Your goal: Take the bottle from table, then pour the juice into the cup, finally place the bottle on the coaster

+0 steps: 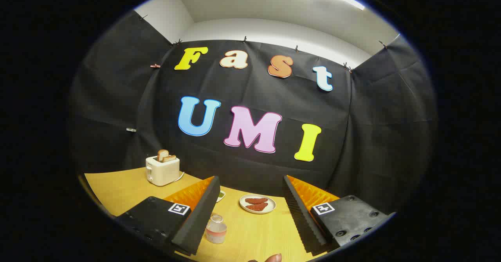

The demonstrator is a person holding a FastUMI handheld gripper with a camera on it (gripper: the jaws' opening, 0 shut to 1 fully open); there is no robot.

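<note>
Gripper view, start of the take-the-bottle step. The gripper (250, 211) was held above the table (117, 187) with its two fingers spread wide apart and nothing between them. The bottle (216, 228), a small clear vessel with a pale band of liquid in its lower part, stood upright on the table, its long axis vertical, just beside the inner face of the left finger and below the fingertips. It therefore lay low and to the left of the midline between the jaws rather than centred in the gap; judged from this, the coming move called for a descent and a slight shift leftward before the fingers could close across the bottle's body.

Relative to the bottle, a white plate (258, 204) bearing reddish-brown slices lay beyond and to the right, near but apart from it, in the open gap between the fingers. A small dish with something green (221, 194) lay beyond the bottle, mostly hidden behind the left fingertip. A cream toaster (162, 170) holding two slices of toast stood well beyond and to the left. A fingertip-like shape (273, 258) showed nearer than the bottle, to its right. No object stood between jaws and bottle.
</note>
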